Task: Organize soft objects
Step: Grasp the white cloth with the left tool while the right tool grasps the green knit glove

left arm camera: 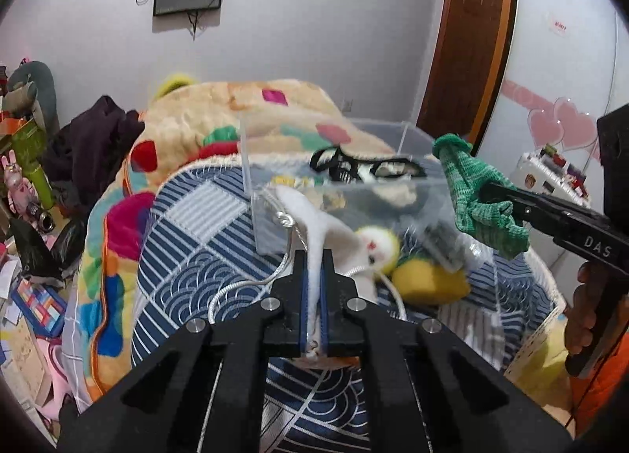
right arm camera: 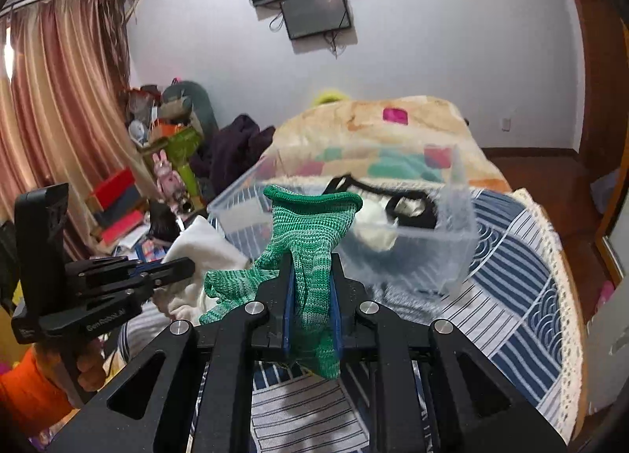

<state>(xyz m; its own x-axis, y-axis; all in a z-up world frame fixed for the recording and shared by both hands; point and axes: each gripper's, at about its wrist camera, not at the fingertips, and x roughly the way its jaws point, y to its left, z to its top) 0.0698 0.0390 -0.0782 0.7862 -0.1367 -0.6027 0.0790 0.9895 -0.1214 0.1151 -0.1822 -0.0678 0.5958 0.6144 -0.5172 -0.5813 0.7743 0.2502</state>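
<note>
The left gripper [left arm camera: 314, 256] is pinched shut on a white fuzzy cloth item [left arm camera: 314, 225], held above the blue-and-white patterned quilt [left arm camera: 188, 248] just in front of the clear plastic box [left arm camera: 354, 182]. The right gripper [right arm camera: 310, 268] clamps a green knitted glove [right arm camera: 310, 233], raised beside the box's near wall.

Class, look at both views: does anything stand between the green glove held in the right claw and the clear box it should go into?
Nothing visible does. The right claw holds the green glove raised before the clear box, whose top is open; only air separates them.
</note>
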